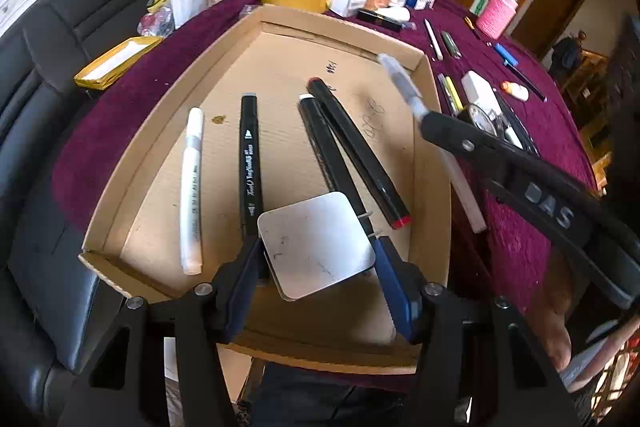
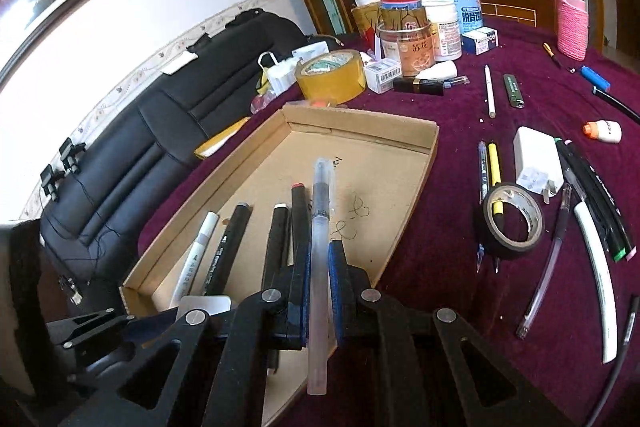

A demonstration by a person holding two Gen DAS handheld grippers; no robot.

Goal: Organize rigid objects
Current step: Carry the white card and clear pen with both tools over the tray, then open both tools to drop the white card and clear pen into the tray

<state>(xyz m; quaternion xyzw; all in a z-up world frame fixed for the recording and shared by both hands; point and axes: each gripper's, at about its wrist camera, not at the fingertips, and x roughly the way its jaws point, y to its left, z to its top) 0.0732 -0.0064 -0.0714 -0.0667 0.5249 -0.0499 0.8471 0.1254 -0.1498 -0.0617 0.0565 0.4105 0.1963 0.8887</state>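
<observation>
Right wrist view: we clamp a translucent pen (image 2: 320, 227) over the cardboard tray (image 2: 416, 135).
Our left gripper (image 1: 318, 251) pinches a white square charger (image 1: 316, 247).

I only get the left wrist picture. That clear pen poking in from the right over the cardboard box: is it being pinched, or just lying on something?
Observer: Pinched. The right wrist view shows the right tool with its two blue pads closed on the clear pen. The pen runs on behind them toward the camera.
Operator: And what is half hidden just behind that tool?
Observer: A roll of black tape. It lies flat on the purple cloth, across a yellow pen.
</observation>
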